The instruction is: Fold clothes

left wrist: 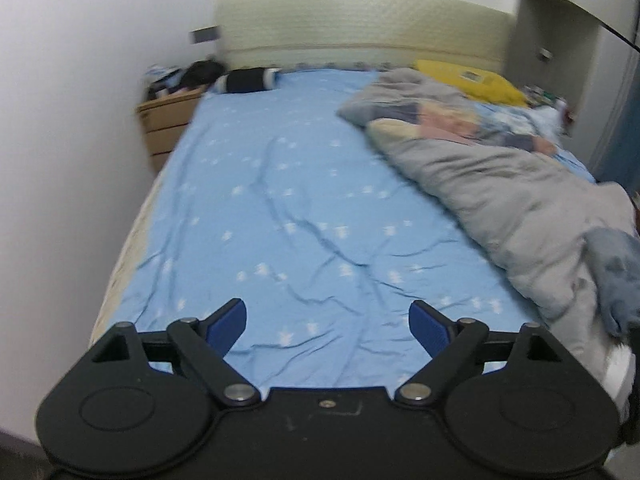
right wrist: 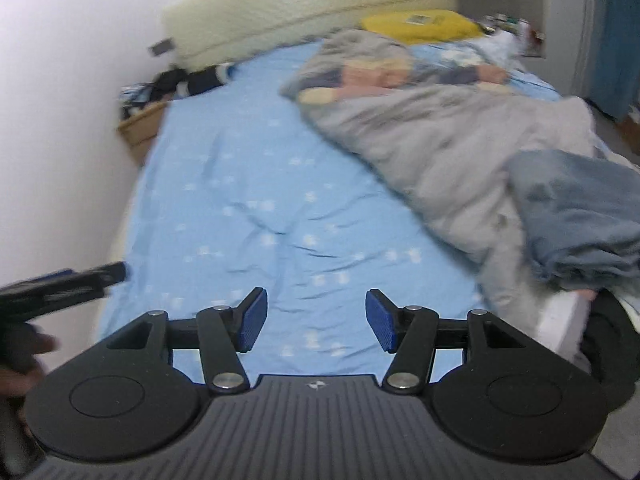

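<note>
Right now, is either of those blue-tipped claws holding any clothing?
No: the left gripper and right gripper both stand open over the bare blue sheet, with no cloth between their pads.

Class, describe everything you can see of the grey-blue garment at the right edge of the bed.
The grey-blue garment is a soft, faded cloth, denim-like though blur hides detail. It lies crumpled in loose folds, not yet folded flat, at the near right side of the bed, resting on the grey quilt. Its near edge droops toward the mattress side. Neither gripper touches it; its full shape and type cannot be told. The left wrist view shows only part of it.
</note>
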A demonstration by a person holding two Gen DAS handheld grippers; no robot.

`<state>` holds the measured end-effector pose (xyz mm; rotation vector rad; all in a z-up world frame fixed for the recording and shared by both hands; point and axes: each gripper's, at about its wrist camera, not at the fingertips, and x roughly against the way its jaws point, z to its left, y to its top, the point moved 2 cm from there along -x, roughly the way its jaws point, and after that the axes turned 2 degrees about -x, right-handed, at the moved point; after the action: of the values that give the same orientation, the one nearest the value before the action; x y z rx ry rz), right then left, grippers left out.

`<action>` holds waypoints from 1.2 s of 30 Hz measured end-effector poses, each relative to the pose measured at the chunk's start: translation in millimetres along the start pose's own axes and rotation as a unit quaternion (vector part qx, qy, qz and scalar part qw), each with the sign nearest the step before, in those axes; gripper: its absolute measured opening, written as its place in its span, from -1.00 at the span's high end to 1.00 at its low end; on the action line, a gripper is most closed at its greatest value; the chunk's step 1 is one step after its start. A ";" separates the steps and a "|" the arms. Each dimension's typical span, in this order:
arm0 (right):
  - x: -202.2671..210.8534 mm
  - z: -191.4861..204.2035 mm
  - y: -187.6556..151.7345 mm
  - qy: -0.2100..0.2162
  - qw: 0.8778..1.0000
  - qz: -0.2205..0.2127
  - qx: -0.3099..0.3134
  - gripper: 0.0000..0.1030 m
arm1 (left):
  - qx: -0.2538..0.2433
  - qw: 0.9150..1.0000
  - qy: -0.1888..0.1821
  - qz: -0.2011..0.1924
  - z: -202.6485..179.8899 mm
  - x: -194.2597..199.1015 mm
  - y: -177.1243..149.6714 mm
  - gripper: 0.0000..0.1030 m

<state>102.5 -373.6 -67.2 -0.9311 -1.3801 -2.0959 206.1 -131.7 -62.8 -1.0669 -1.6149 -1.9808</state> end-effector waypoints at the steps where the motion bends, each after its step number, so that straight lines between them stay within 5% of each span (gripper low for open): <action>1: 6.6 7.0 2.0 0.002 1.000 -0.005 0.009 -0.12 | 0.006 1.000 0.007 0.002 5.4 1.9 -3.1 -0.74; 20: 107.4 181.1 5.3 0.107 0.987 -0.082 0.085 -0.72 | 0.017 0.999 0.000 -0.029 20.7 -9.3 24.1 -0.87; 36: 101.9 230.0 -9.1 0.113 0.986 -0.039 0.120 -0.78 | -0.002 0.999 0.027 -0.037 23.9 -22.5 19.7 -0.91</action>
<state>93.9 -159.5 64.8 -0.5333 -1.5254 -1.9629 241.9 -118.4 -65.1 -0.9603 -1.6441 -2.0428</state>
